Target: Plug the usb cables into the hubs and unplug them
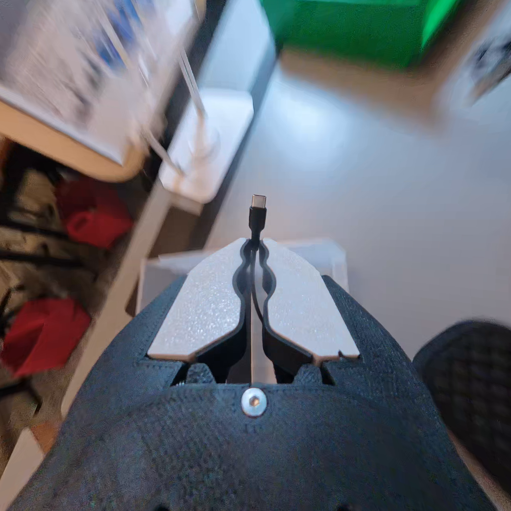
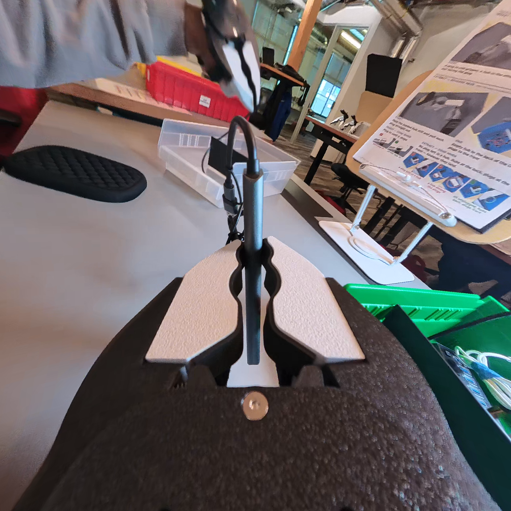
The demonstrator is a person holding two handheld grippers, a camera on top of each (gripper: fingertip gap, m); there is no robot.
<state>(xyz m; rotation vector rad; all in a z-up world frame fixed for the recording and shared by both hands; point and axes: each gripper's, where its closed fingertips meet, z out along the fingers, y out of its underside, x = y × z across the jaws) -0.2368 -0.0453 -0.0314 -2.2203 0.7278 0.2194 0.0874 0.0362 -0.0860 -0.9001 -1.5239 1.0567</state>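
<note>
Left wrist view
Left gripper (image 1: 254, 241): fingers clenched on a black cable just behind its plug.
Plug (image 1: 258, 199): small metal tip stood clear of the fingertips (image 1: 240, 243), pointing ahead over the grey bench (image 1: 345, 193), touching nothing.
Cable (image 1: 255, 290): ran back between the fingers.
Surroundings: blurred; white stand base (image 1: 210, 149) at the bench's left edge, green bin (image 1: 345, 27) at the far edge, black pad (image 1: 467, 387) near right.

Right wrist view
Right gripper (image 2: 254, 244): fingers grasping a slim grey hub edge-on.
Hub (image 2: 252, 226): stuck out past the fingertips (image 2: 276, 246) above the bench (image 2: 83, 249); a thick black lead (image 2: 246, 132) arched from its far end.
Dark plug (image 2: 229, 193): just left of the hub; whether seated, I could not tell.
Clear tray (image 2: 193, 143): beyond the hub, toward the far edge.
Left gripper (image 2: 240, 69): blurred, above and beyond the hub.
</note>
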